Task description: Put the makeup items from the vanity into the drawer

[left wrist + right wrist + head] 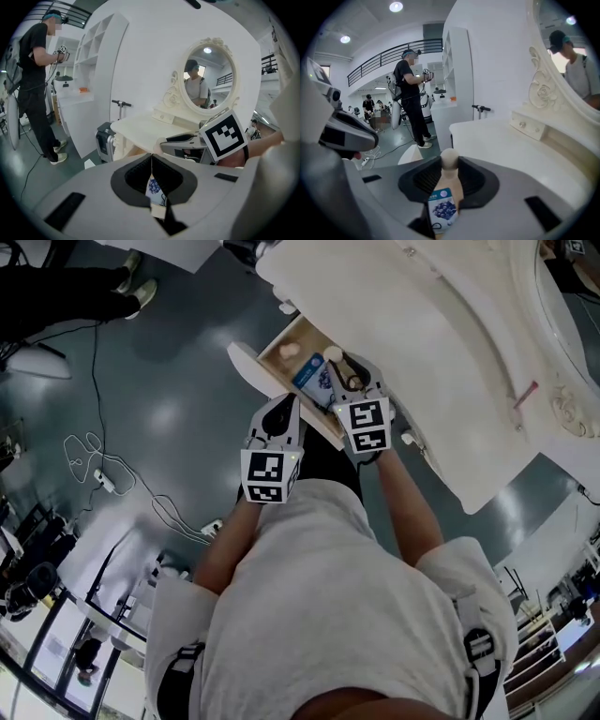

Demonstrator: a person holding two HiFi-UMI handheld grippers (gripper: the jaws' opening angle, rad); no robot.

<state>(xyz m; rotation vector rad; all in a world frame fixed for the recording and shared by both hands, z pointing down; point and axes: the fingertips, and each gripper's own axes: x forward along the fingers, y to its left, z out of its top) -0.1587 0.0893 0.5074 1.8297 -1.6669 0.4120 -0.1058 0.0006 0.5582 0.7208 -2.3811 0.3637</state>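
Note:
The vanity's wooden drawer (272,351) stands pulled out below the white top (450,352). In it lie a blue-printed packet (310,378) and a round beige item (289,350). My right gripper (343,365) hovers over the drawer's right part, open; through the gap between its pads I see the packet (443,208) and the round item (450,159). My left gripper (284,405) hangs just in front of the drawer's edge. Its pads (140,176) meet in a line, and the packet (154,190) shows below them. A thin pink item (525,395) lies on the vanity top.
An oval mirror (208,77) rises behind the vanity top, with a small drawer (527,126) at its foot. A person in black (410,89) stands by white shelves. Cables (103,474) trail over the grey floor to the left.

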